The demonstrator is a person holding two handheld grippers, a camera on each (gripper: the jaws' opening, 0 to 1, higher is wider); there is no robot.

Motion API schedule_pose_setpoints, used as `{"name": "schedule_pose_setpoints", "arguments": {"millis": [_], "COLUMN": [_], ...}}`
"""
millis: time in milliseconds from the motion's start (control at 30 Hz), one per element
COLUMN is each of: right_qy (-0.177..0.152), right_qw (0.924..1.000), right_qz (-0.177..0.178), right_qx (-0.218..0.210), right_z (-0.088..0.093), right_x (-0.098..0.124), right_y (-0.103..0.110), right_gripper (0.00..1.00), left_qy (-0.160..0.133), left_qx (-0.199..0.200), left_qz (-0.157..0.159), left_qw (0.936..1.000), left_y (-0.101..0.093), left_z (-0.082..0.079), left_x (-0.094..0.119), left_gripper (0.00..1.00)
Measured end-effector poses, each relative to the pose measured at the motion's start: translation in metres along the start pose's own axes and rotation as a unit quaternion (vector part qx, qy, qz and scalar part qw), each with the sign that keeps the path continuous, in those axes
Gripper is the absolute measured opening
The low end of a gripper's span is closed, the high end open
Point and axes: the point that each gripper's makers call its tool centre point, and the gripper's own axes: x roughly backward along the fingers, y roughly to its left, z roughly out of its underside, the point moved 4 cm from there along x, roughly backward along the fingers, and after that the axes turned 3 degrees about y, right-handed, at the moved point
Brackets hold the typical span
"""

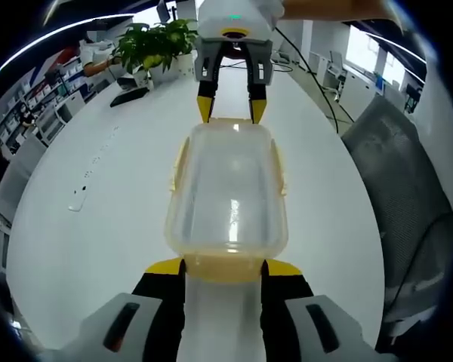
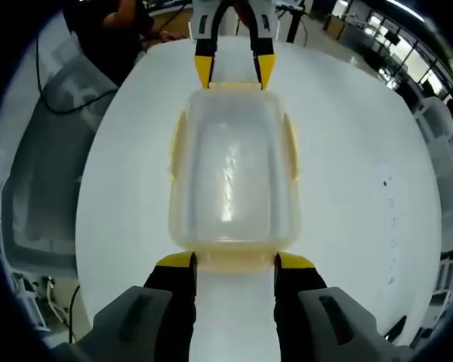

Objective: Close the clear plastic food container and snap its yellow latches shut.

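A clear plastic container point(image 1: 228, 188) with its lid on lies lengthwise on the white table point(image 1: 83, 249), yellow latches point(image 1: 180, 162) along its sides. My left gripper point(image 1: 223, 267) stands open. Its yellow tips flank the latch at the container's near end. The right gripper point(image 1: 232, 111) faces it at the far end, also open, tips at the rim. In the right gripper view the same container point(image 2: 232, 166) lies between my right gripper point(image 2: 235, 261) and the left gripper point(image 2: 234, 73). I cannot tell whether the side latches point(image 2: 290, 147) are snapped down.
A potted plant point(image 1: 155, 41) and a black flat item point(image 1: 128, 96) sit at the table's far end. A small white object point(image 1: 77, 200) lies to the left. A grey chair point(image 1: 408, 173) stands beside the table, and a person in dark clothes point(image 2: 128, 30) is beyond it.
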Motion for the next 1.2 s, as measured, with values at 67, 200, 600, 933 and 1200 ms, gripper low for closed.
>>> {"name": "schedule_pose_setpoints", "arguments": {"millis": [67, 200, 600, 933, 1200], "right_qy": [-0.001, 0.007, -0.001, -0.04, -0.086], "right_qw": [1.0, 1.0, 0.9989, 0.9956, 0.9844], "right_qz": [0.001, 0.0, 0.001, 0.015, 0.038], "right_qx": [0.001, -0.002, -0.046, -0.083, -0.149], "right_z": [0.0, 0.003, 0.011, -0.001, -0.007], "right_x": [0.0, -0.003, 0.004, 0.022, 0.028], "right_y": [0.0, 0.0, 0.005, 0.005, 0.008], "right_gripper": [0.37, 0.37, 0.36, 0.36, 0.34], "left_qy": [0.0, 0.009, 0.028, 0.018, -0.008], "left_qx": [0.002, 0.02, 0.018, 0.061, 0.144], "left_qz": [0.002, 0.012, 0.0, -0.033, -0.085], "left_qw": [1.0, 0.9997, 0.9995, 0.9974, 0.9858], "left_y": [0.0, -0.002, -0.002, -0.002, -0.002], "left_z": [0.0, 0.002, 0.012, -0.003, -0.018], "left_x": [0.0, -0.001, 0.008, 0.026, 0.034], "left_gripper": [0.33, 0.33, 0.36, 0.34, 0.29]}}
